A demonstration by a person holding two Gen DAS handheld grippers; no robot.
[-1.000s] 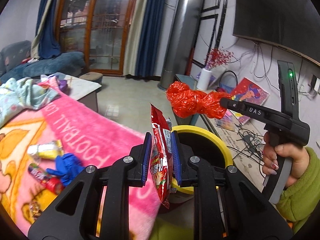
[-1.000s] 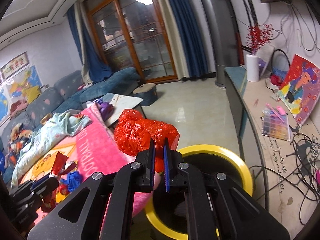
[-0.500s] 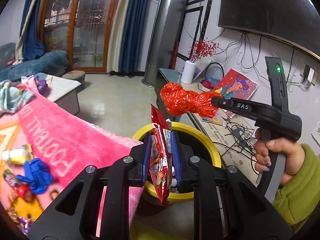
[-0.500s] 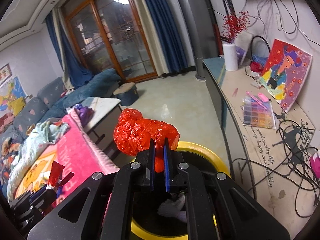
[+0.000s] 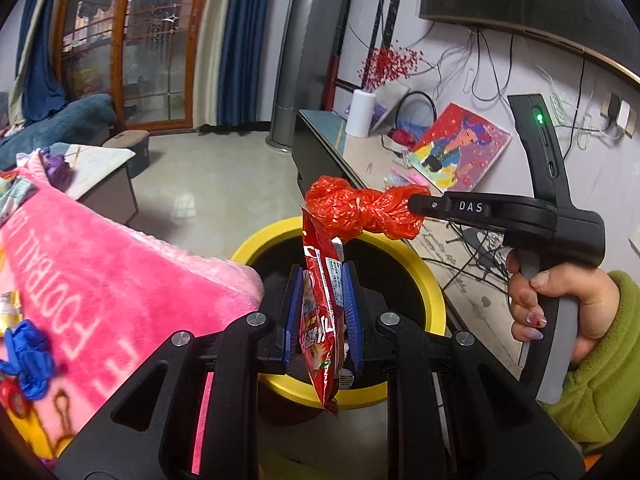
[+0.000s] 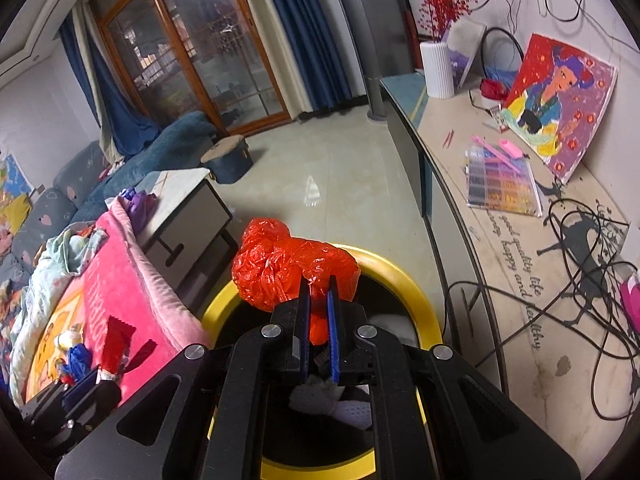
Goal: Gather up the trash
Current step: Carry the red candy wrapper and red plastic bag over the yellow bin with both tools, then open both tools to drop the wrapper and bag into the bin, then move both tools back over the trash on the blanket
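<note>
A yellow-rimmed black bin (image 5: 430,280) (image 6: 404,276) stands on the floor between the pink blanket and a low cabinet. My left gripper (image 5: 320,280) is shut on a red snack wrapper (image 5: 322,320), which hangs upright over the bin's near rim. My right gripper (image 6: 318,292) is shut on a crumpled red plastic bag (image 6: 280,268) (image 5: 356,208), held above the bin's mouth. From the left wrist the right gripper (image 5: 414,202) comes in from the right, gripped by a hand (image 5: 560,300) in a green sleeve. White scraps (image 6: 352,410) lie inside the bin.
A pink blanket (image 5: 120,272) at left carries a blue glove (image 5: 24,354) and small wrappers. At right a low cabinet (image 6: 500,240) holds cables, a painting (image 6: 560,104), a bead box and a white vase (image 6: 438,64). A coffee table (image 6: 188,196) and tiled floor lie beyond.
Both grippers have moved forward and down toward the bin, which now fills more of each view. The wrapper and the red bag stay gripped.
</note>
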